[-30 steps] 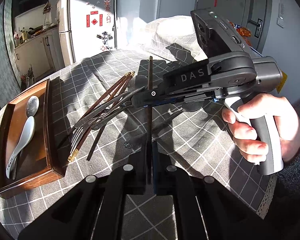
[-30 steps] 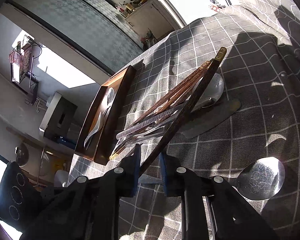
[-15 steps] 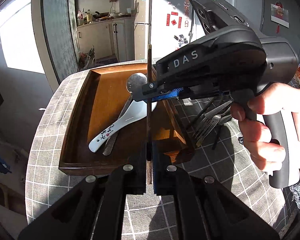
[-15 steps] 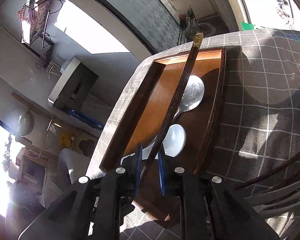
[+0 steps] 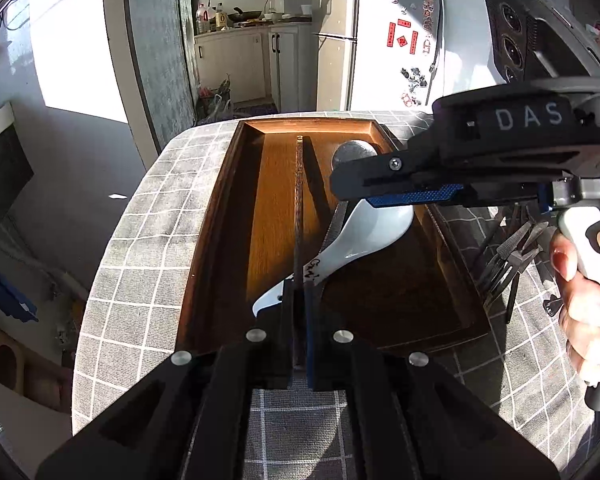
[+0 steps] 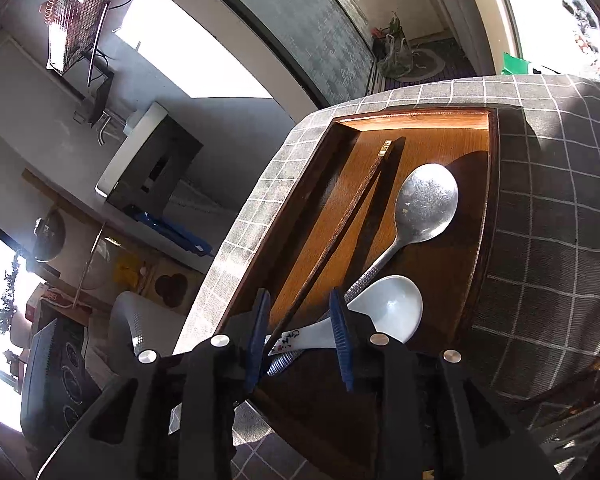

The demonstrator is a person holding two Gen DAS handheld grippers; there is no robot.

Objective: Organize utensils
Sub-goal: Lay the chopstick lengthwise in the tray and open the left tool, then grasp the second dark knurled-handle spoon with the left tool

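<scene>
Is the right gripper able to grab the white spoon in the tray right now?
Probably yes. The right gripper, jaws opening, hangs over the white spoon; only the just-released chopstick lies beside its handle.

Round table (image 5: 140,216), covered by a grey cloth with a white grid (image 6: 548,240). Wooden tray (image 5: 456,276) sits directly on the cloth, close to the table's far edge. Just right of the tray, a loose pile of forks (image 5: 516,252) and other dark utensils lies on the cloth, partly hidden; can't tell them apart.
</scene>
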